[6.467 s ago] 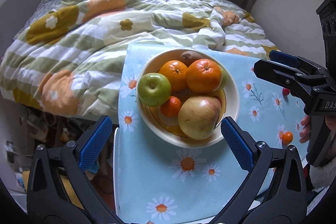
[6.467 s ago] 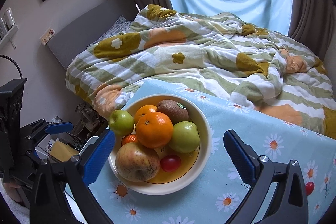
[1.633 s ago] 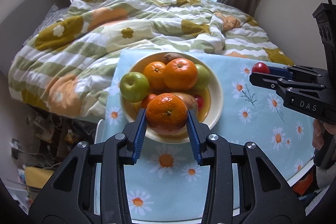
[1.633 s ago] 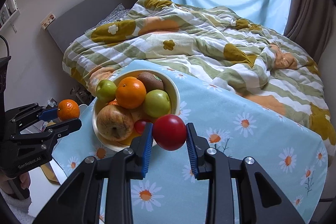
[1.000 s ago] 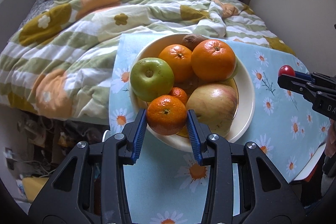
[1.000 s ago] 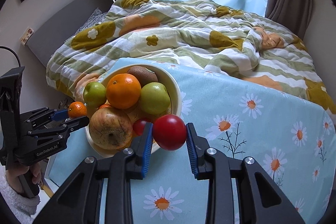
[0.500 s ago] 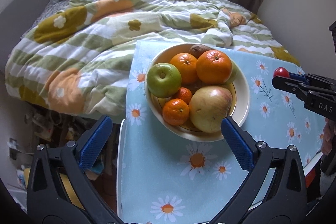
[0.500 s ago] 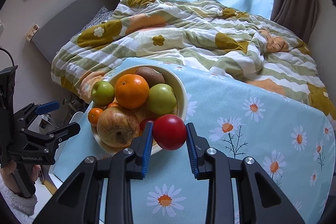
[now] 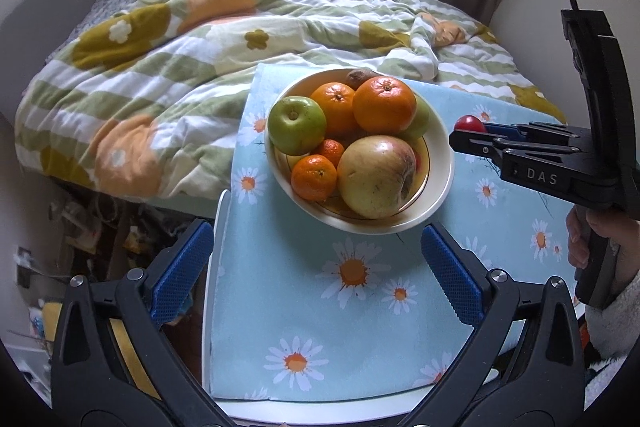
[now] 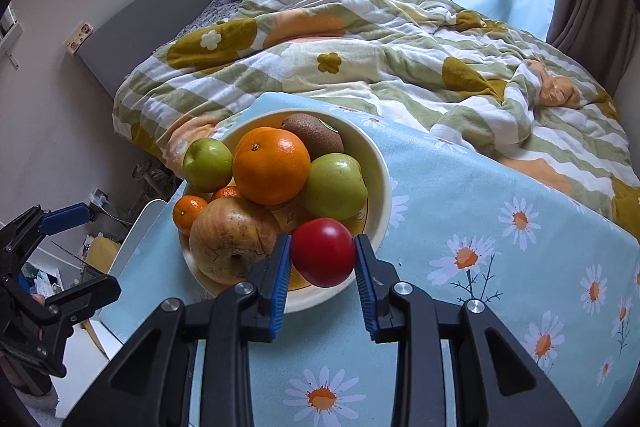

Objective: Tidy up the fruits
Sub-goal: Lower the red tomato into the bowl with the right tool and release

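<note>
Right tongs [image 10: 323,259] gripping red tomato [image 10: 322,251], cream fruit bowl [image 10: 378,163] behind

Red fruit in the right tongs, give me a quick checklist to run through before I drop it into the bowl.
1. Grip on the red fruit: ok, both pads of the right tongs press its sides.
2. Right tongs over the bowl: ok in the right wrist view, the fruit sits above the near rim; the exact height above it cannot tell.
3. Free spot in the bowl: cannot tell, the near side is hidden behind the fruit.
4. Left tongs out of the way: ok, open, empty, short of the bowl.
5. Small mandarin settled: ok, it rests against the big apple.
6. Pile stability: cannot tell, the large orange sits high.
</note>
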### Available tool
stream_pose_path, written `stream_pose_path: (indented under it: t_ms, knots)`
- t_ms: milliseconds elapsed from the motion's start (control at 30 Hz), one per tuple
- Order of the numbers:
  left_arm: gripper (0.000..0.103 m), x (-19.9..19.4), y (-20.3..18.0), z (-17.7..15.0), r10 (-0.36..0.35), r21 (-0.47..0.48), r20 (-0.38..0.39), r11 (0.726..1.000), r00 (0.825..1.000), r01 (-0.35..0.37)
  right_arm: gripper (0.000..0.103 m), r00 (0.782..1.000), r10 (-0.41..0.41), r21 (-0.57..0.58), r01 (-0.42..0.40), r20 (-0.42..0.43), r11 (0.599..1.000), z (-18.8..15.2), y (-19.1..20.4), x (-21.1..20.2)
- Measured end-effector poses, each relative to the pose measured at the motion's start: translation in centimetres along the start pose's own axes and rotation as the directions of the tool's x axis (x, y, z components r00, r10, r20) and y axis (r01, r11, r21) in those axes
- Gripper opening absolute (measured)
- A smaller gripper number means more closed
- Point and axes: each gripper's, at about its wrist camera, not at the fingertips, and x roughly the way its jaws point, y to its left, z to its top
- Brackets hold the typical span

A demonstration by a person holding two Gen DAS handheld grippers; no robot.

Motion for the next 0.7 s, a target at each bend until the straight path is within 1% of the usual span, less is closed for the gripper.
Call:
stream_pose_path:
  t_ms: [133, 300, 333, 367, 400, 433, 467, 533, 567, 700]
  knots:
    - [0.103, 0.2, -0.1, -0.6, 0.006, -0.001, -0.011, 1.0, 1.0, -0.006, 0.029, 1.0, 0.02, -0.008, -0.02, 0.003, 1.0, 0.2, -0.1, 0.9]
    - [0.103, 0.6, 0.0, -1.0, 0.007, -0.011, -0.021, 1.0, 1.0, -0.007, 0.029, 1.0, 0.026, -0.022, -0.026, 0.011, 0.999, 0.2, 0.1, 1.5]
    - [0.103, 0.7, 0.0, -1.0, 0.007, -0.012, -0.023, 1.0, 1.0, -0.007, 0.031, 0.999, 0.029, -0.023, -0.029, 0.012, 0.999, 0.2, 0.1, 1.6]
    - [0.103, 0.7, 0.0, -1.1, 0.006, -0.012, -0.024, 1.0, 1.0, -0.006, 0.044, 0.999, 0.03, -0.023, -0.03, 0.016, 0.999, 0.2, 0.0, 1.5]
    - [0.103, 0.7, -0.1, -1.1, 0.004, -0.013, -0.024, 1.0, 1.0, -0.005, 0.053, 0.999, 0.031, -0.024, -0.03, 0.022, 0.999, 0.1, 0.0, 1.4]
    - [0.103, 0.8, -0.1, -1.2, 0.003, -0.014, -0.024, 1.0, 1.0, -0.003, 0.073, 0.999, 0.032, -0.024, -0.031, 0.034, 0.999, 0.1, 0.0, 1.3]
    - [0.103, 0.8, -0.2, -1.2, 0.001, -0.015, -0.025, 1.0, 1.0, -0.001, 0.089, 0.998, 0.034, -0.022, -0.033, 0.047, 0.999, 0.1, 0.0, 1.1]
    - [0.103, 0.8, -0.4, -1.3, 0.0, -0.013, -0.027, 1.0, 1.0, -0.001, 0.099, 0.997, 0.03, -0.017, -0.029, 0.067, 0.999, -0.1, -0.1, 0.7]
    - [0.103, 0.8, -0.5, -1.3, 0.0, -0.012, -0.028, 1.0, 1.0, 0.0, 0.102, 0.997, 0.023, -0.014, -0.022, 0.069, 1.0, -0.2, -0.1, 0.5]
    - [0.103, 0.6, -1.0, -1.2, -0.002, -0.004, -0.028, 1.0, 1.0, 0.002, 0.102, 0.997, -0.002, 0.003, 0.002, 0.073, 1.0, -0.7, -0.6, -0.2]
